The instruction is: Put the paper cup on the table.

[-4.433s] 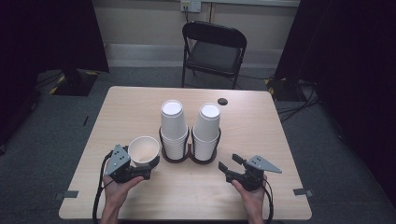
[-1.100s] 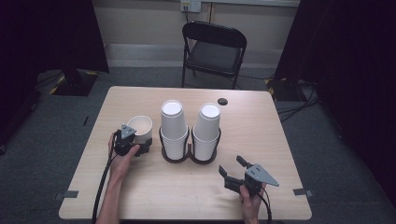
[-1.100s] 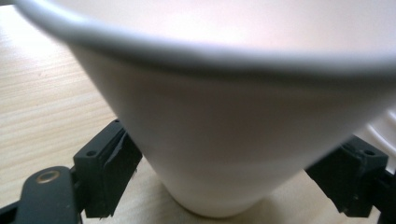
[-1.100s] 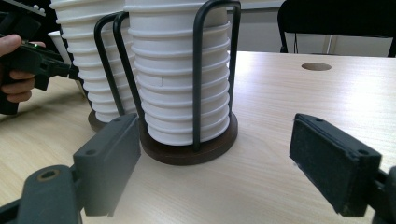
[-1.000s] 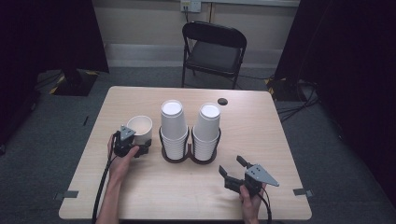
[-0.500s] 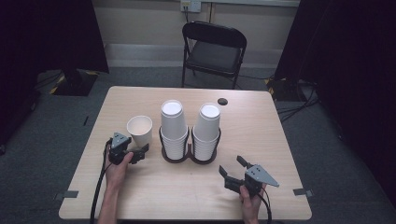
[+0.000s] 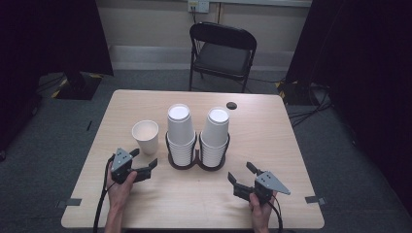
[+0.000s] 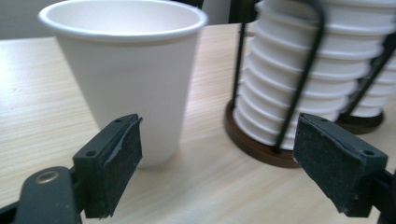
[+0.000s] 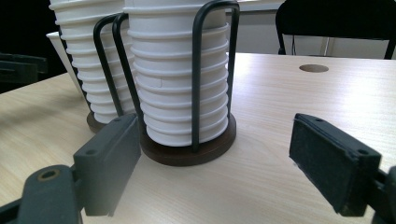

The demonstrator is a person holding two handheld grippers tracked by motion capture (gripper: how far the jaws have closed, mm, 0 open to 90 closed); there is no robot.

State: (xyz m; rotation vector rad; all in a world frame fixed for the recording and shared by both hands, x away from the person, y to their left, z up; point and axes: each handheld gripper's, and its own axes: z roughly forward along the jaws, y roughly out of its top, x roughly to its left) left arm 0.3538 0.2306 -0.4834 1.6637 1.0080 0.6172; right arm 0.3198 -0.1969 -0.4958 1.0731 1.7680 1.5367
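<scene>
A single white paper cup stands upright on the wooden table, just left of a black wire cup holder. The holder carries two stacks of upturned white cups. My left gripper lies open a little in front of the single cup, apart from it. In the left gripper view the cup stands beyond the left pad, with nothing between the jaws. My right gripper rests open near the table's front right, its jaws facing the right stack from a short distance.
A small dark round disc lies on the table behind the stacks. A black folding chair stands beyond the far edge. Bare tabletop stretches to the right of the holder and along the front edge.
My left gripper has drawn back from the single cup toward the table's front edge. The cup stays standing where it was. The right gripper has not moved.
</scene>
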